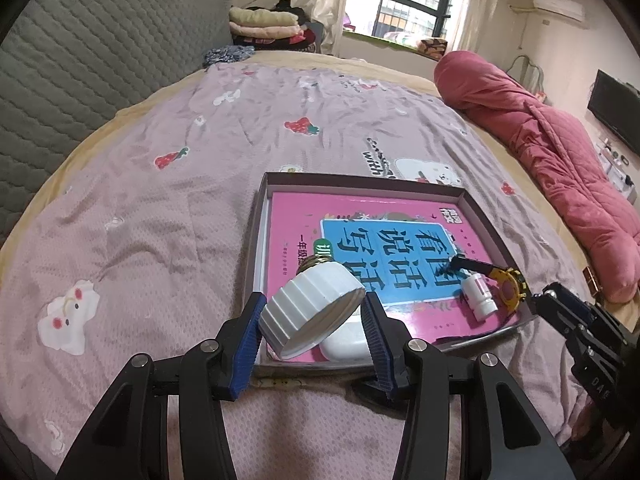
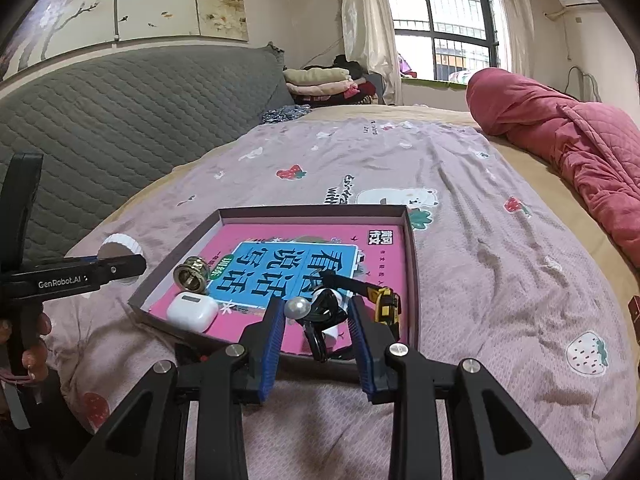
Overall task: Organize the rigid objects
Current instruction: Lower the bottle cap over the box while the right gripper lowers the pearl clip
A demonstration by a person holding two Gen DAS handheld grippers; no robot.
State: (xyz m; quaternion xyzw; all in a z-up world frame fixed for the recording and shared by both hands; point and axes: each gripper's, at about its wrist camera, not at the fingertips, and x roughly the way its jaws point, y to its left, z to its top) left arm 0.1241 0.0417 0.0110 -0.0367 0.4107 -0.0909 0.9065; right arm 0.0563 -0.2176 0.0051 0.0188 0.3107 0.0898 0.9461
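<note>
The left gripper (image 1: 312,320) pinches a white ribbed cap (image 1: 310,312) between its blue pads (image 1: 250,344), holding it tilted above the near left corner of a shallow box (image 1: 360,181) on the bed (image 1: 160,184). A pink book (image 1: 300,216) covers the box floor. On the book lie a white earbud case (image 2: 192,311) near the front edge, a brass ring (image 2: 192,274) just behind it, a small white bottle (image 1: 480,295) toward the right side, and a yellow-and-black watch (image 1: 508,286) beside the bottle.

The right gripper (image 2: 316,320) hangs over the front right part of the box with its pads (image 2: 274,344) spread apart. Between them sits a black clip (image 2: 326,312) with a pearl (image 2: 297,307) at its left end, close to the left pad; whether either pad touches it I cannot tell. A red quilt (image 2: 560,140) lies rolled along the right side of the bed, well apart from the box
</note>
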